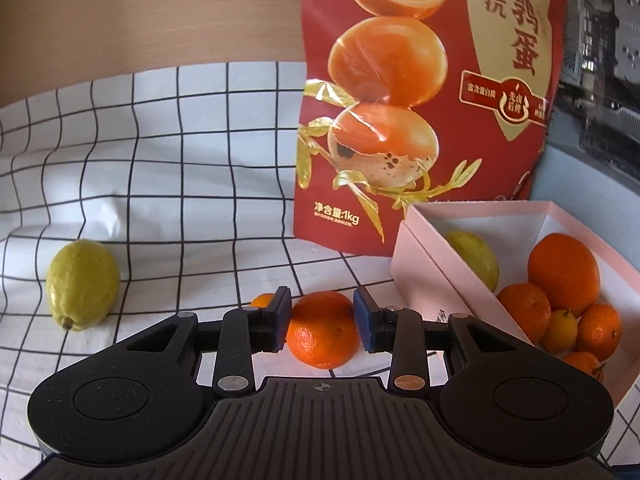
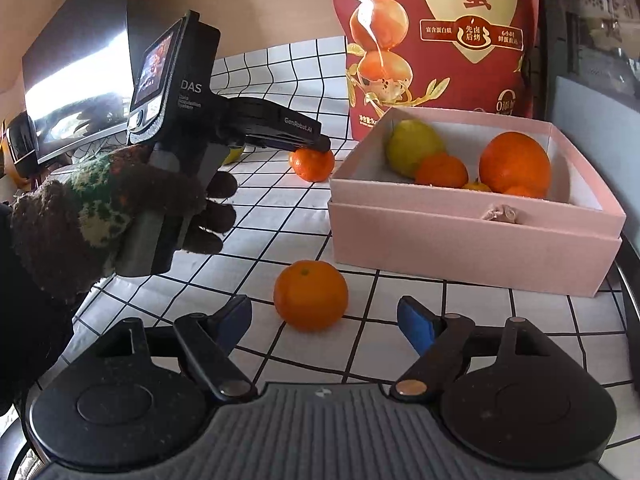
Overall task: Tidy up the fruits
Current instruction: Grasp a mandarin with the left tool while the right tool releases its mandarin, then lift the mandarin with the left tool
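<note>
Left wrist view. My left hand-held gripper (image 1: 322, 322) has its blue pads on either side of a mandarin (image 1: 323, 330) on the counter (image 1: 180, 208). The pads are touching it or nearly so; I cannot tell whether it is clamped yet. A second small orange fruit (image 1: 261, 301) peeks out just behind the left finger. A lemon (image 1: 82, 283), waxy and pebbled, with a nub at one end, lies well apart to the left. The pink box (image 1: 424, 276), matte card, sits to the right and holds a lemon, a large orange and several small mandarins. A glossy red bag (image 1: 424, 100) stands behind it. The checked cloth is wrinkled.

To do this step well, I judge: close on the widest part of the fruit, squeeze lightly since the peel is soft, lift straight up, and clear the box wall before lowering.

Right wrist view. My right hand-held gripper (image 2: 324, 320) stands wide apart and holds nothing. Another mandarin (image 2: 311, 295), dimpled and round, sits on the counter just ahead, between the fingers' lines but not touched. My gloved left hand (image 2: 100, 220) grips the other tool over the far mandarin, beside the box's left wall.
</note>
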{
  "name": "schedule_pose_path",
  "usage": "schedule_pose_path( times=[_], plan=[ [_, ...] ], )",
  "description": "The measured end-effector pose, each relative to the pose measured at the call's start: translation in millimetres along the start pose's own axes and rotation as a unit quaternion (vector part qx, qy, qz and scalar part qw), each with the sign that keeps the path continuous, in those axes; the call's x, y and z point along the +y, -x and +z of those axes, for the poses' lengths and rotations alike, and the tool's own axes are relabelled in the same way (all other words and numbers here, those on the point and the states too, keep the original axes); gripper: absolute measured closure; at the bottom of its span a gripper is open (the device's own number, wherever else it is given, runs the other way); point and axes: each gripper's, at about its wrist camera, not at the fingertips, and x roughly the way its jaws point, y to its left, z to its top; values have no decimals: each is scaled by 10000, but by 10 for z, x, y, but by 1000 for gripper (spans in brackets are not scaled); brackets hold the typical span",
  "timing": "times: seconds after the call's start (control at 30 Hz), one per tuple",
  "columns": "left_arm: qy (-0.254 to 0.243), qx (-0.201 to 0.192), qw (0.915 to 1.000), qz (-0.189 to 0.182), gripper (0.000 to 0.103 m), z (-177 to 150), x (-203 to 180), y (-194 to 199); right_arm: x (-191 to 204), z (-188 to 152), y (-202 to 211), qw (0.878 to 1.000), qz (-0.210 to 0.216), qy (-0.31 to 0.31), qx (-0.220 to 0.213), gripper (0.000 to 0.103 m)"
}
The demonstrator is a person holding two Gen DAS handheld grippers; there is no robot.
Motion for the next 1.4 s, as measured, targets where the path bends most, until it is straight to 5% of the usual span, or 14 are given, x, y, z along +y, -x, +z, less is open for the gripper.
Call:
schedule_pose_path(
  times=[0.13,0.47,0.77,1.03,1.4],
  plan=[
    [-180,176,9997,-8,49,2,-62,1,-5,3,-33,10000,-39,-13,71,22],
    [-447,320,9967,601,49,-69,-73,-85,-9,-8,3,9999,-124,-35,-79,22],
    [-352,310,9974,539,53,-73,-20,-41,-22,-19,12,9999,-107,-66,-106,22],
    [59,377,9993,-7,54,-182,120,298,-71,-21,-13,9997,-102,-229,-74,22],
    [915,250,9923,-800,54,-697,137,1309,-87,-36,-38,9994,-122,-310,-46,20]
  ],
)
